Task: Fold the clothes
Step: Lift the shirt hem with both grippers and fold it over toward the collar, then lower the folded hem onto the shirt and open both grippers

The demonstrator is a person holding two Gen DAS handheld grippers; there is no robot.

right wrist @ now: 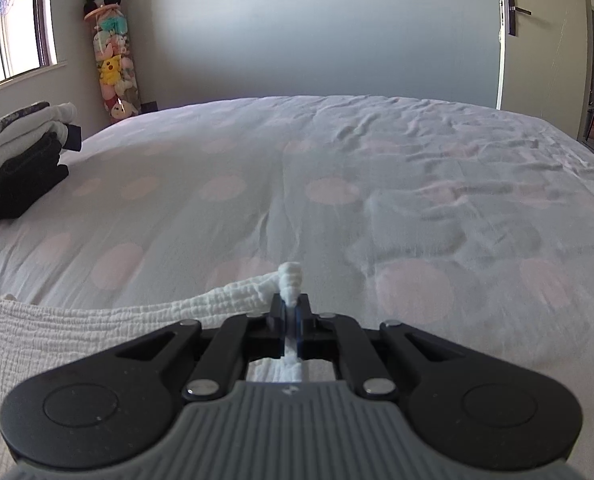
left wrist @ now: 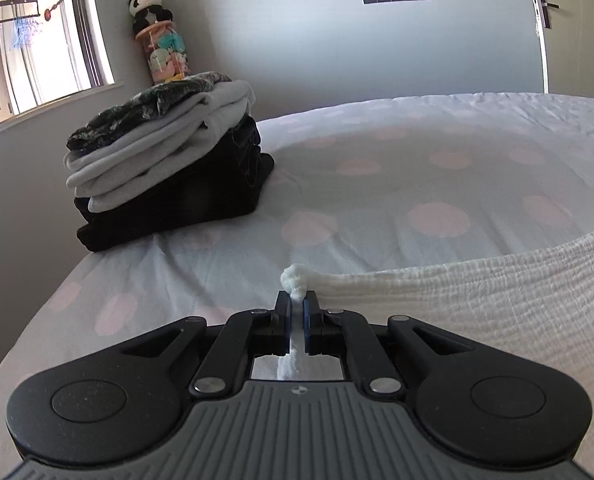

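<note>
My left tongs (left wrist: pixel 296 305) pinching bunched corner of white crinkled cloth (left wrist: pixel 477 304); my right tongs (right wrist: pixel 293 307) pinching its other corner (right wrist: pixel 109 320). Cloth stretched between both, low over near part of bed (right wrist: pixel 337 184), polka-dot sheet. Stack of folded clothes (left wrist: pixel 165 160) far left on bed. Tube of plush toys (right wrist: pixel 115 68) in far left corner, panda on top.

The bed (right wrist: pixel 337 184) wears a pale sheet with pink dots; folded clothes (left wrist: pixel 165 168) stacked far left; white crinkled cloth (left wrist: pixel 477 300) lying near.
</note>
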